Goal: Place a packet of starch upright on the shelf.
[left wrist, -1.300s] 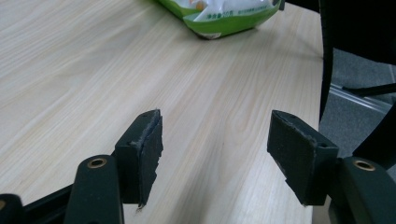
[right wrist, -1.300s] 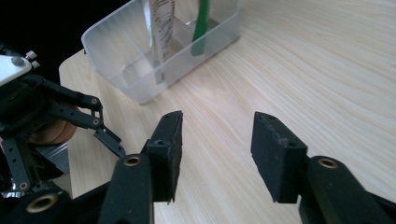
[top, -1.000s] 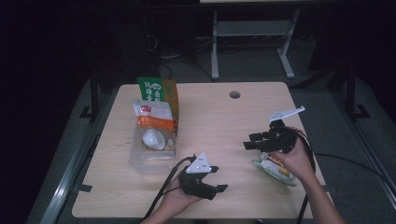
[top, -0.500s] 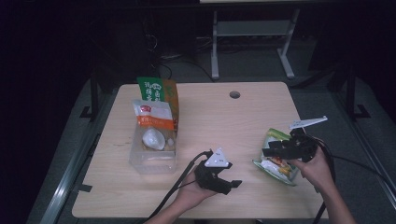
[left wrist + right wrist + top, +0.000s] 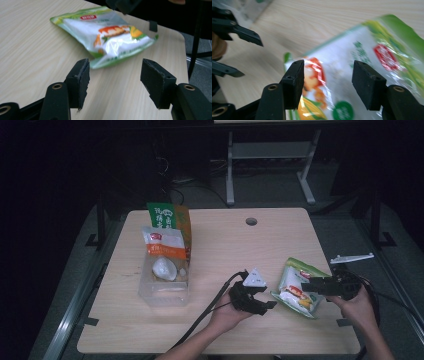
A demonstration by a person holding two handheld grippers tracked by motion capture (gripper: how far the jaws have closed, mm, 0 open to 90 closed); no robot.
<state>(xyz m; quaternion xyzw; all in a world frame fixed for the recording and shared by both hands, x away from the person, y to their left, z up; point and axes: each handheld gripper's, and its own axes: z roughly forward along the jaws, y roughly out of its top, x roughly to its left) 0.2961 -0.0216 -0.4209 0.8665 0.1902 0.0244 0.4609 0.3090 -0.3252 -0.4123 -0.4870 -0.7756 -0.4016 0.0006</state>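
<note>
While the green snack pouch (image 5: 296, 287) hasn't really budged from its spot flat on the near right part of the table (image 5: 280, 245), both hands have shuffled around it since a second ago. Back then the right gripper (image 5: 306, 287) sat up higher and a bit farther back, over the pouch's far edge; now it's dropped low and lies across the pouch from the right side, jaws spread wide with nothing between them. In the right gripper view the pouch (image 5: 367, 75) sits right under those open jaws, printed side up.

Meanwhile the left gripper (image 5: 267, 304) has slid rightward along the near edge and now sits just beside the pouch's left corner. Its jaws are wide apart too, empty, and in the left gripper view the pouch (image 5: 107, 35) lies just past the tips, not touching as far as I can tell.

Over on the left, the clear bin (image 5: 165, 282) with the orange-and-white bag (image 5: 165, 247) and the green carton (image 5: 170, 217) looks the same as before.
</note>
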